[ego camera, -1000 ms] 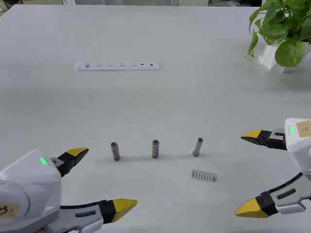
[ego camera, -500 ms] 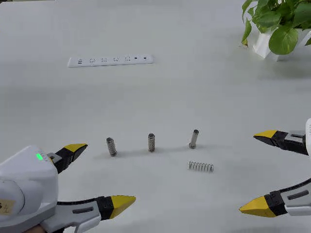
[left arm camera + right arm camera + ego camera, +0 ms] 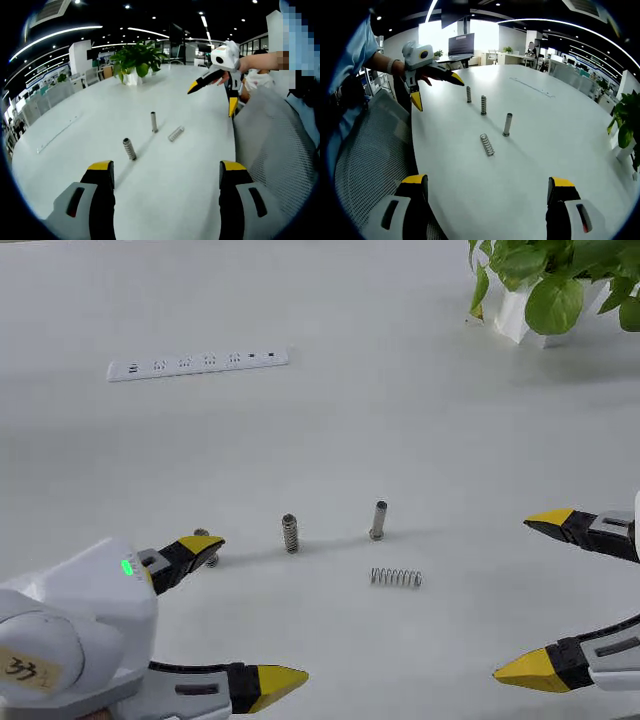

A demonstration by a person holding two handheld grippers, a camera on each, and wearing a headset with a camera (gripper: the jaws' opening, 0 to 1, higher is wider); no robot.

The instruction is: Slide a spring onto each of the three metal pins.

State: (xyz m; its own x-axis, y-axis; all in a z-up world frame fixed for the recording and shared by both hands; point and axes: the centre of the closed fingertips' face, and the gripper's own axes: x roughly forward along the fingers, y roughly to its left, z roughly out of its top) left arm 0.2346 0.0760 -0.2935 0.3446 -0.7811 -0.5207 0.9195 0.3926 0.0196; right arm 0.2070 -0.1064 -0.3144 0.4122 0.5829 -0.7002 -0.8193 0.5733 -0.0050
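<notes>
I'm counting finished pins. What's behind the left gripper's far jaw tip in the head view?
A pin peeks out behind the left gripper, mostly covered in that view. The right gripper view shows a spring around it.

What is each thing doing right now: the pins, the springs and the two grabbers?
Left pin: upright, spring on it.
Middle pin: upright, spring on it.
Right pin: upright, bare.
Loose spring: lying on its side, on no pin.
Left gripper: open, empty.
Right gripper: open, empty.
Power strip: lying flat, nothing plugged in.
</notes>
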